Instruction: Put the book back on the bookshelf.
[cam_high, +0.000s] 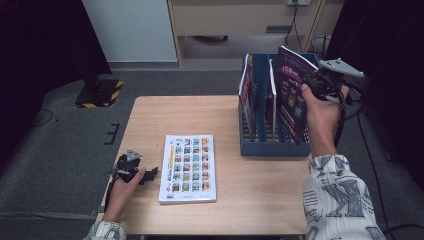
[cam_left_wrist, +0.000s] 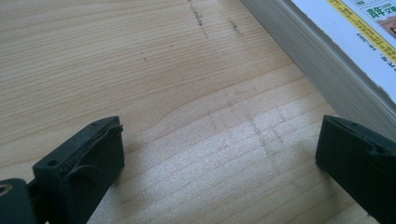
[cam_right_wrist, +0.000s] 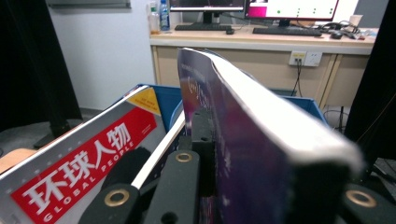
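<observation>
Grey carpet lies all around our light wood table (cam_high: 150, 115), and a desk with screens stands far off at the back. We hold the purple magazine (cam_high: 292, 95) in our right gripper (cam_high: 314, 82) — the jaws are pressed tight on it, pinching its near edge. It hangs over the right end of the blue file rack (cam_high: 272, 147), tilted, with its bottom down among the dividers.

We think the purple magazine is light and thin, and bendy too, so it can flop or curl if we hold just a corner. Its cover looks shiny, so it may slip. A grip close to the spine or in the middle of an edge should keep it straight.

Our left gripper (cam_high: 150, 174) rests on the table at the near left, its jaws spread wide with nothing between them. Just to its right lies the thick white book (cam_high: 189, 167), flat on the table. That one looks heavy and stiff — best taken by its thick side.

In the rack a red and white magazine (cam_right_wrist: 88, 172) leans in a slot to the left. The blue dividers and that magazine could catch our purple one as it goes down.
</observation>
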